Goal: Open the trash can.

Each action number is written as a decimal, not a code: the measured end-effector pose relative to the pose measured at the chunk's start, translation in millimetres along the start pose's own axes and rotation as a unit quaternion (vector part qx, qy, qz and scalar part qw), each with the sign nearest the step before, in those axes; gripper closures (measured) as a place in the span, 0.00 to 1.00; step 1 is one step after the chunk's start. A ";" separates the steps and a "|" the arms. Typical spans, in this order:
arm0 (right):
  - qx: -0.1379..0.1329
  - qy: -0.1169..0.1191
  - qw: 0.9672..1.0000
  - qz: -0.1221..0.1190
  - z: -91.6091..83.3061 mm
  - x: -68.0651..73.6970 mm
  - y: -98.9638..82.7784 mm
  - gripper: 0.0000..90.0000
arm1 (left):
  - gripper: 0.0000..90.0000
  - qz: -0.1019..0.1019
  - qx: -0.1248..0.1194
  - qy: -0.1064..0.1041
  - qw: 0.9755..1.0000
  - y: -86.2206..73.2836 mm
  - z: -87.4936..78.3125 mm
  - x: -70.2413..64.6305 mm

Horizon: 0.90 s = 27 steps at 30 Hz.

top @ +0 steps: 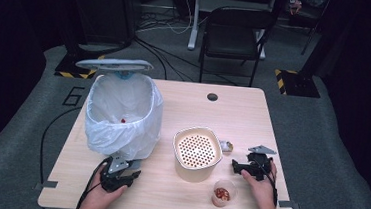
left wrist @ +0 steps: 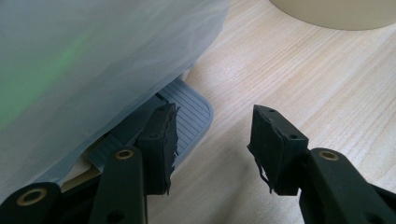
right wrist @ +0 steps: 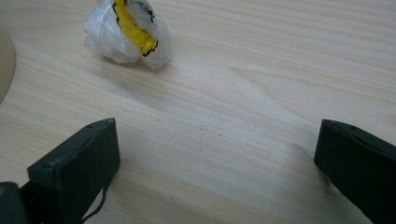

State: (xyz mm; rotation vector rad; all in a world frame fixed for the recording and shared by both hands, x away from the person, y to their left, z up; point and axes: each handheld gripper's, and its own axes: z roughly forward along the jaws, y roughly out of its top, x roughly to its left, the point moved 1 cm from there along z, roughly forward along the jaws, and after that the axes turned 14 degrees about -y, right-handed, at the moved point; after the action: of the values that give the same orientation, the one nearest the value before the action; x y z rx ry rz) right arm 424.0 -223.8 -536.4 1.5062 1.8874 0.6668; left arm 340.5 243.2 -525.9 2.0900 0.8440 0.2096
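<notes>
My left tongs (left wrist: 215,135) stood released, nothing between the jaws, one jaw over the bin's pedal (left wrist: 191,116). I could not tell whether it pressed down. The liner bag (left wrist: 93,60) hid the pedal's far end. My right tongs (right wrist: 215,154) gaped wide and empty, the nearer pair to the crumpled wrapper (right wrist: 126,32). The wrapper lay on the table ahead and left of their tips, well clear, and its contents were unreadable.

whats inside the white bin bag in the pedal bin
In the white plastic bin bag, one small red scrap lies at the bottom. The bag's folds cover the rest, and the bin under it is mostly covered.
</notes>
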 end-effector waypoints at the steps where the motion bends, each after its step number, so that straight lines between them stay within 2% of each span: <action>1: 0.000 0.000 1.000 0.000 -0.1 0.0 -0.1 0.00 | 0.57 0.000 0.000 0.000 1.000 0.0 0.0 -0.1; 7: -0.001 0.000 1.000 0.000 -0.7 0.4 0.1 0.02 | 0.57 -0.001 0.000 0.001 1.000 0.1 0.2 -0.3; 8: 0.000 0.001 1.000 -0.003 -1.8 0.5 0.7 0.06 | 0.57 0.000 0.000 0.001 1.000 0.2 0.2 -0.3; 10: -0.001 0.002 1.000 -0.001 -2.4 0.6 0.9 0.09 | 0.57 -0.001 -0.003 0.003 1.000 0.0 0.8 -0.7; 12: -0.002 0.003 1.000 0.002 -4.9 0.0 1.5 0.19 | 0.57 0.000 -0.003 0.003 1.000 0.0 0.8 -0.6; 15: -0.003 0.003 1.000 0.001 -5.7 -1.0 1.2 0.19 | 0.57 0.003 -0.002 0.002 1.000 0.2 0.8 -0.2; 17: 0.002 0.009 1.000 -0.004 -7.2 -1.0 1.4 0.19 | 0.57 -0.001 -0.001 0.000 1.000 0.3 0.2 0.1; 18: 0.007 0.012 1.000 -0.010 -8.6 -1.1 2.2 0.24 | 0.57 -0.003 -0.005 0.001 1.000 0.7 1.2 0.1; 20: 0.013 0.014 1.000 -0.010 -9.5 -0.9 3.6 0.26 | 0.57 -0.004 -0.001 0.002 1.000 1.3 1.0 -0.2; 21: 0.011 0.017 1.000 -0.018 -9.4 -2.4 5.1 0.26 | 0.57 -0.001 -0.002 0.002 1.000 1.4 1.3 0.1; 22: 0.015 0.016 1.000 -0.012 -10.6 -1.8 6.3 0.27 | 0.57 0.000 -0.001 0.003 1.000 1.5 1.4 -0.1; 23: 0.007 0.014 1.000 -0.014 -11.4 -3.6 8.7 0.28 | 0.57 0.001 0.007 0.000 1.000 1.7 0.4 -0.2; 27: 0.001 0.019 1.000 -0.013 -13.6 -5.9 10.4 0.30 | 0.57 0.005 0.005 0.011 1.000 1.1 1.9 -2.7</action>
State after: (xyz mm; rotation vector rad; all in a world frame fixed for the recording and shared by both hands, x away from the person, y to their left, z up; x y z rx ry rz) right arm 421.7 -227.3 -518.8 1.4768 1.9333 0.6874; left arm 339.8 239.8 -525.8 2.1049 0.8488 0.2340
